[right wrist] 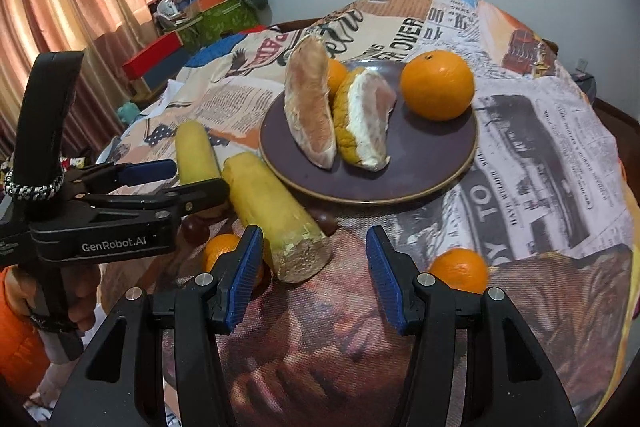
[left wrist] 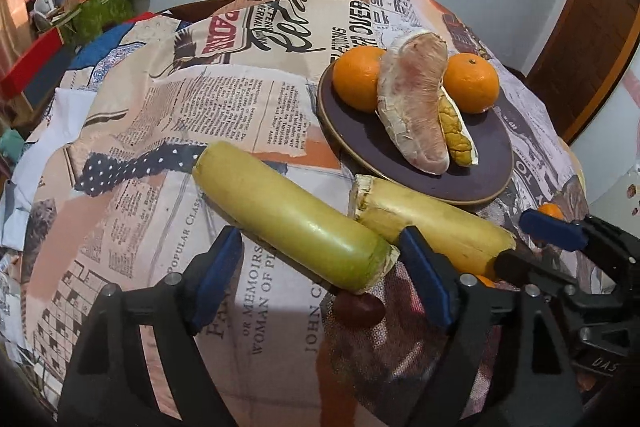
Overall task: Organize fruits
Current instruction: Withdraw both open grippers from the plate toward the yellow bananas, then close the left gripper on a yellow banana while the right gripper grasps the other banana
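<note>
Below, at the bottom of each wrist frame, we see both grippers, left [left wrist: 320,273] and right [right wrist: 314,273], low over the worktop [right wrist: 540,163], fingers spread, holding nothing. Two sugarcane pieces [left wrist: 288,211] lie beside the plate [right wrist: 420,167] edge; oranges [right wrist: 437,85] sit on it.

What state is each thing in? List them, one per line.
left gripper: open, fingers either side of a sugarcane piece.
right gripper: open, holding nothing.
plate: flat on the cloth, holding fruit.
peeled pomelo segment: on the plate, skin off.
pomelo segment with rind: on the plate, partly peeled.
oranges on plate: whole, unpeeled.
sugarcane pieces: lying on the cloth, beside the plate.
loose oranges: on the cloth, off the plate.
</note>
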Action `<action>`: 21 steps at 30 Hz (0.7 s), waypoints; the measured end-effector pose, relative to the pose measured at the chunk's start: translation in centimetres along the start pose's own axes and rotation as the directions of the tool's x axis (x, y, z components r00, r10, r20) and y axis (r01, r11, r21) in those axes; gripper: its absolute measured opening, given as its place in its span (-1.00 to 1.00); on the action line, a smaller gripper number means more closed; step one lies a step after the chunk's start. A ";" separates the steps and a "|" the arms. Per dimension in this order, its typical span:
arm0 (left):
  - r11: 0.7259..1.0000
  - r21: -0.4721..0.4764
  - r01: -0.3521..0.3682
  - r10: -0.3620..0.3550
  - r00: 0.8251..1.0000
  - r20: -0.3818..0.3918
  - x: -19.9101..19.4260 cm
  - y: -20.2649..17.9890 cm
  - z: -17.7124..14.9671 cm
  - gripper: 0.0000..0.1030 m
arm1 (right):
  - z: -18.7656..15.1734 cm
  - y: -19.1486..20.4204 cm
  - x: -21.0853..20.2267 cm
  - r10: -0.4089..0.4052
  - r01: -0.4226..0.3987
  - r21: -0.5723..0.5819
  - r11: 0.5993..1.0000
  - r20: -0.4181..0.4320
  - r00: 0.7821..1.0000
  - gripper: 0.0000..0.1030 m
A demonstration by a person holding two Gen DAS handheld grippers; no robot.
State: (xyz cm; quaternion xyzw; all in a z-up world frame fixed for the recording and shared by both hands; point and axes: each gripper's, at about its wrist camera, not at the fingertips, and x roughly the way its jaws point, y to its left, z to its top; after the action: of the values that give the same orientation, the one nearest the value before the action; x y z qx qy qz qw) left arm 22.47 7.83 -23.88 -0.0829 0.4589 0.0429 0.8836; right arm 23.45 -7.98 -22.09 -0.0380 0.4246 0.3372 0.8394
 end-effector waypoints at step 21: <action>0.999 -0.025 0.031 -0.030 0.999 0.013 -3.5 3.8 -1.9 -0.49 | -0.8 0.1 -0.2 0.068 -0.069 -0.052 0.996 -0.015 0.998 -0.66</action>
State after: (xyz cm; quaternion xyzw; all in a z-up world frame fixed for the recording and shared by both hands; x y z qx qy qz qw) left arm 18.37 11.24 -22.50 -0.1007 0.4513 0.0358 0.8859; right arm 22.80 -8.26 -22.43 -0.0479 0.4223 0.3766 0.8231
